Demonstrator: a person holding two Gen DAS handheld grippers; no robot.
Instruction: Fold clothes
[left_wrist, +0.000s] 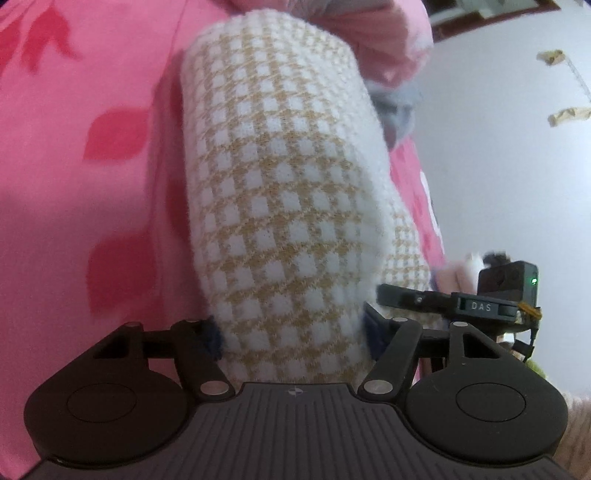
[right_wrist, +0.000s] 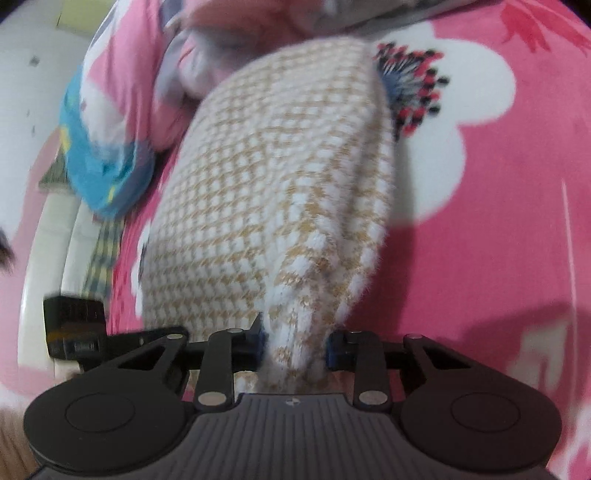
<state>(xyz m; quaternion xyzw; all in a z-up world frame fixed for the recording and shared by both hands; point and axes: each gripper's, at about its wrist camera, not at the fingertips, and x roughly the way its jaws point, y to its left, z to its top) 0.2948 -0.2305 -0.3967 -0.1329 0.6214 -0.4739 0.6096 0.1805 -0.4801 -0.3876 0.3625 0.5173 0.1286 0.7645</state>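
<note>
A folded white-and-tan checked knit garment (left_wrist: 280, 184) lies as a thick bundle on a pink flowered blanket (left_wrist: 74, 184). My left gripper (left_wrist: 291, 336) holds its near end, with the thick fold filling the gap between the blue pads. In the right wrist view the same garment (right_wrist: 277, 166) narrows to a pinched fold, and my right gripper (right_wrist: 295, 347) is shut on it. The right gripper's body (left_wrist: 480, 302) shows at the right of the left wrist view. The left gripper's body (right_wrist: 74, 332) shows at the left of the right wrist view.
Crumpled pink and grey clothes (right_wrist: 229, 44) lie just beyond the garment. A blue patterned cloth (right_wrist: 99, 147) lies at the blanket's left side by the white bed edge (right_wrist: 48, 240). A white wall (left_wrist: 498, 147) rises to the right in the left wrist view.
</note>
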